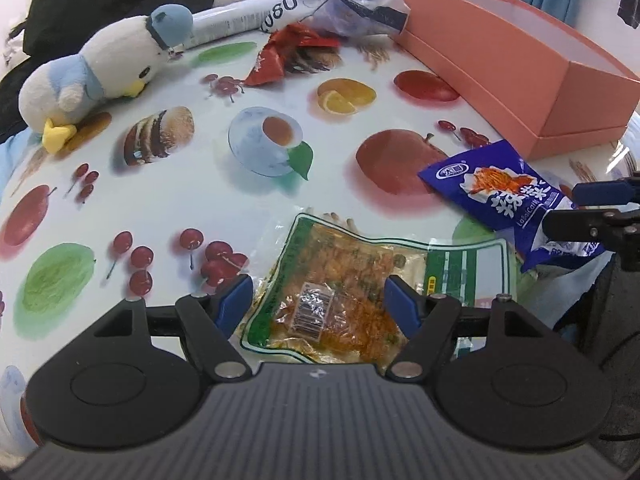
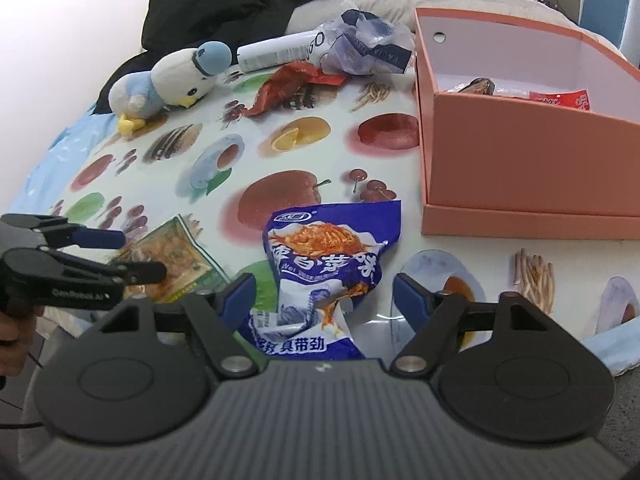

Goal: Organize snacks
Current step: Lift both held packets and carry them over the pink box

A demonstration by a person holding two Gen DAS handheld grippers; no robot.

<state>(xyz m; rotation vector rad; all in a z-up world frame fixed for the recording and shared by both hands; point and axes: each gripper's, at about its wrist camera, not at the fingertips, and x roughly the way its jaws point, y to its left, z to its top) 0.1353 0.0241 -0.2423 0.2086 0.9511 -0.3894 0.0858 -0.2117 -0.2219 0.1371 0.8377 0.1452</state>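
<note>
A clear green-edged snack packet (image 1: 340,292) lies flat on the fruit-print tablecloth (image 1: 200,208); my left gripper (image 1: 320,304) is open, one finger on each side of its near end. A blue snack bag (image 2: 324,264) lies crumpled near the table's front; my right gripper (image 2: 324,300) is open around its lower half. The blue bag (image 1: 504,196) and the right gripper's fingers (image 1: 600,192) also show at the right of the left wrist view. The green-edged packet (image 2: 176,256) and the left gripper (image 2: 132,254) show at the left of the right wrist view. A red wrapper (image 2: 288,84) lies further back.
An open orange box (image 2: 520,168) stands at the right, holding some snacks (image 2: 560,100). A blue-and-white plush bird (image 2: 172,80), a white tube (image 2: 280,50) and a crumpled clear bag (image 2: 368,44) lie along the far side. Dark clothing (image 2: 240,4) lies on bedding behind the table.
</note>
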